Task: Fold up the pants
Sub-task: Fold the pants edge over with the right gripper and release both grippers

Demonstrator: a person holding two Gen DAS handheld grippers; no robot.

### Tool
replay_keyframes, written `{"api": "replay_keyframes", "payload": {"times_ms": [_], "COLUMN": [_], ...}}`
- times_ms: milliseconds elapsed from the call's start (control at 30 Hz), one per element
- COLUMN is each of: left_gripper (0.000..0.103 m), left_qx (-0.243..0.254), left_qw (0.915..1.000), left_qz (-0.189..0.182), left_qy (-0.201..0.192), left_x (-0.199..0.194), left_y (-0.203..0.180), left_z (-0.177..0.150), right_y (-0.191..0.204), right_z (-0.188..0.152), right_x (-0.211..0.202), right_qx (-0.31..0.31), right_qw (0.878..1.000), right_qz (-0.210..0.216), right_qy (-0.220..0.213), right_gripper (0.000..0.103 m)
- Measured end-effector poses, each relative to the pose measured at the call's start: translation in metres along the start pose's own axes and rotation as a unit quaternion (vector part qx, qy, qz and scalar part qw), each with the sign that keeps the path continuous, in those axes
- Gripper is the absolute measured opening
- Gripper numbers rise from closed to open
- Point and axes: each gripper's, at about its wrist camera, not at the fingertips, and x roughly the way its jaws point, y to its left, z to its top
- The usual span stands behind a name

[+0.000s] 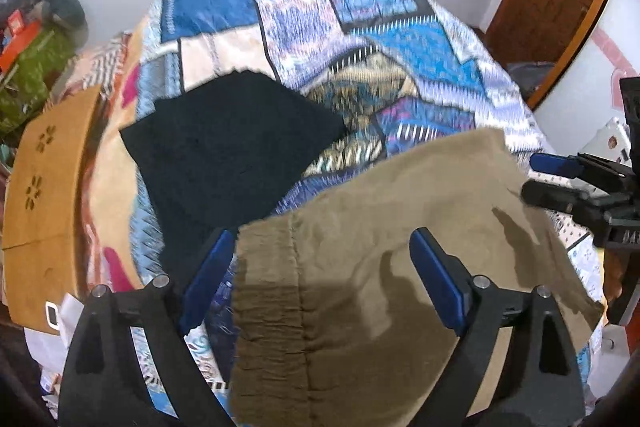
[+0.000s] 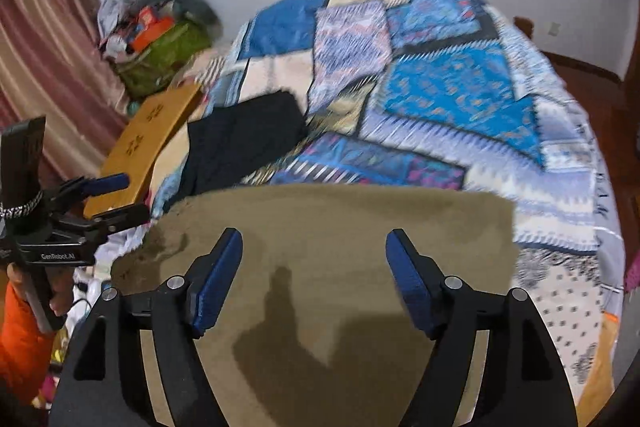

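Khaki pants (image 1: 344, 183) lie folded flat on the near side of a bed, and the elastic waistband (image 1: 268, 299) forms their left edge. My left gripper (image 1: 322, 239) hovers above that waistband edge, open, with nothing between its blue pads. In the right wrist view the pants (image 2: 440, 227) fill the foreground. My right gripper (image 2: 314, 233) is open above them and holds nothing. The right gripper (image 1: 540, 177) also shows at the pants' right edge. The left gripper (image 2: 128, 197) shows at their left, held by a hand in an orange sleeve (image 2: 20, 339).
A blue patchwork quilt (image 1: 400, 47) covers the bed. A folded black garment (image 1: 228, 143) lies on it beyond the pants. A wooden board (image 1: 48, 167) stands by the bed's left side, with a green bag and clutter (image 2: 168, 51) behind. A curtain (image 2: 40, 27) hangs left.
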Motion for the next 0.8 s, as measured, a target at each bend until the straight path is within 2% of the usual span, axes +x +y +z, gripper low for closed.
{"api": "replay_keyframes", "payload": {"times_ms": [67,167,233,400,667,800], "left_gripper": [0.090,0.091,0.091,0.091,0.091,0.091], "left_qx": [0.011,0.038,0.040,0.041,0.064,0.052], "left_qw": [0.9997,0.9979,0.9983,0.9984,0.9953,0.9959], "left_qz": [0.010,0.022,0.025,0.031,0.073,0.073], "left_qy": [0.019,0.048,0.033,0.025,-0.002,-0.012], "left_x": [0.015,0.033,0.029,0.016,-0.013,-0.025], "left_y": [-0.004,-0.011,-0.009,-0.005,-0.006,-0.001], "left_z": [-0.007,-0.022,-0.030,-0.043,-0.075,-0.087], "right_y": [0.004,0.011,0.015,0.011,0.005,0.005], "right_z": [-0.006,-0.022,-0.032,-0.047,-0.079,-0.096], "right_x": [0.015,0.036,0.039,0.021,-0.006,-0.021], "right_qx": [-0.006,-0.033,-0.046,-0.049,-0.022,-0.021], "right_qw": [1.000,0.997,0.995,0.996,0.998,0.998], "right_qz": [0.012,-0.005,-0.011,-0.021,-0.023,-0.039], "right_qy": [0.028,0.073,0.082,0.073,0.059,0.049], "right_gripper": [0.071,0.071,0.071,0.071,0.071,0.071]}}
